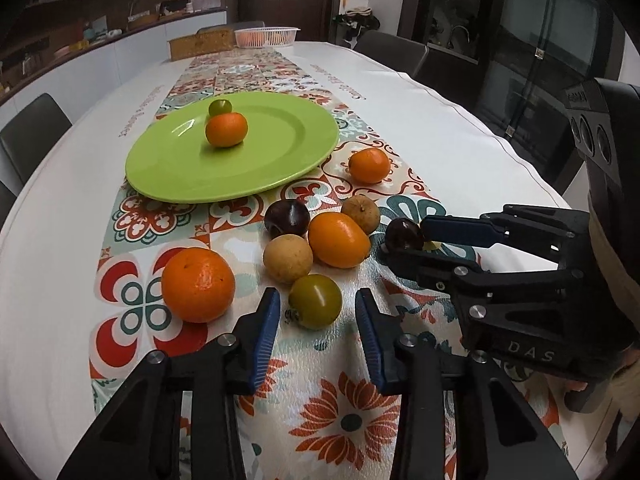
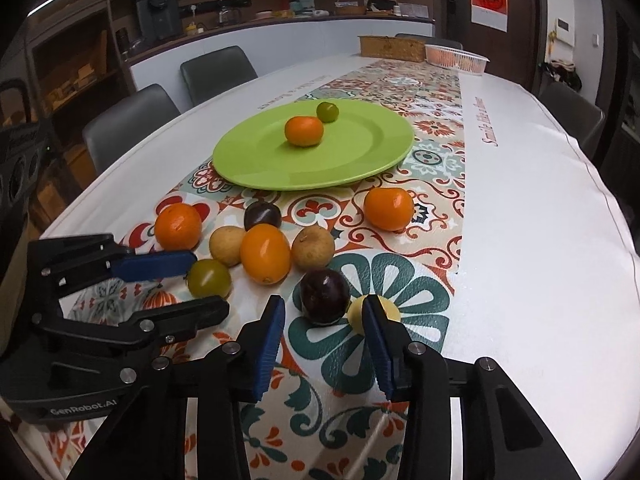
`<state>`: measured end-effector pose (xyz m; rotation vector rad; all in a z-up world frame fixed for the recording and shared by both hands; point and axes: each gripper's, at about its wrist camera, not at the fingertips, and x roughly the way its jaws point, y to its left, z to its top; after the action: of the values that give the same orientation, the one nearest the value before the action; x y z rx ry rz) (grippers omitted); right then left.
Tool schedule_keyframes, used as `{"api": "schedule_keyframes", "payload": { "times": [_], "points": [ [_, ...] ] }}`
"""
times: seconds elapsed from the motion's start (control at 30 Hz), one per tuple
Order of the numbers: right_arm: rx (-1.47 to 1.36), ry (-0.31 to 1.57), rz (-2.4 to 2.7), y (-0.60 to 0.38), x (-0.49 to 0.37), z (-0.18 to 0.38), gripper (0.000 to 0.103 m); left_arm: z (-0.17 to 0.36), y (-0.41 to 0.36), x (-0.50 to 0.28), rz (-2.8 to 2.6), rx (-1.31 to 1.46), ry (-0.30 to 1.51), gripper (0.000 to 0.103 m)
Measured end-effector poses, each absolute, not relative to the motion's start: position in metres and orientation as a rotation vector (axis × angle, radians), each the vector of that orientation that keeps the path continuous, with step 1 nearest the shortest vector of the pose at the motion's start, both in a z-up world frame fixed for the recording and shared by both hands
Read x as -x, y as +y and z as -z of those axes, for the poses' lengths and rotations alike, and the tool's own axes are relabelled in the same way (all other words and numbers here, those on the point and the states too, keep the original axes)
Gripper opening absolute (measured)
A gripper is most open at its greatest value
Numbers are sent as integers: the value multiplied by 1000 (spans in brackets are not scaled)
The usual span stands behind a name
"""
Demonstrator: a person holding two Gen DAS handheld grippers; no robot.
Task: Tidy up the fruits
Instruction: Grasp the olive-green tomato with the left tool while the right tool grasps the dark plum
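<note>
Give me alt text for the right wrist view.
The open right gripper reaches toward a dark plum on a patterned tablecloth, amid loose fruit. Beyond, a green plate holds an orange and a green fruit.

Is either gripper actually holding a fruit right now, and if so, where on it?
Nothing is held. The left gripper is open around the green fruit, and the right gripper is open at the dark plum; both fruits rest on the tablecloth.

Indoor overhead light is soft; glare streaks the plate (image 1: pixel 280 160) and fruit. Strong fisheye bending, dark vignetted corners, dim, slightly soft background.
</note>
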<state>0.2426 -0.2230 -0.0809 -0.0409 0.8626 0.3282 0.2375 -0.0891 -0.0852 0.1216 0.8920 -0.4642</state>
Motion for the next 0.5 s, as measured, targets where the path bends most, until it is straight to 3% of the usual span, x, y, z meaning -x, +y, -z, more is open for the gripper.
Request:
{"api": "schedule_keyframes", "payload": {
  "times": [0.27, 0.5],
  "points": [
    [44, 868, -318, -221, -247, 82, 35, 88, -91, -242, 471, -115, 917, 28],
    [60, 875, -310, -217, -248, 81, 28, 86, -87, -240, 471, -87, 938, 27]
  ]
}}
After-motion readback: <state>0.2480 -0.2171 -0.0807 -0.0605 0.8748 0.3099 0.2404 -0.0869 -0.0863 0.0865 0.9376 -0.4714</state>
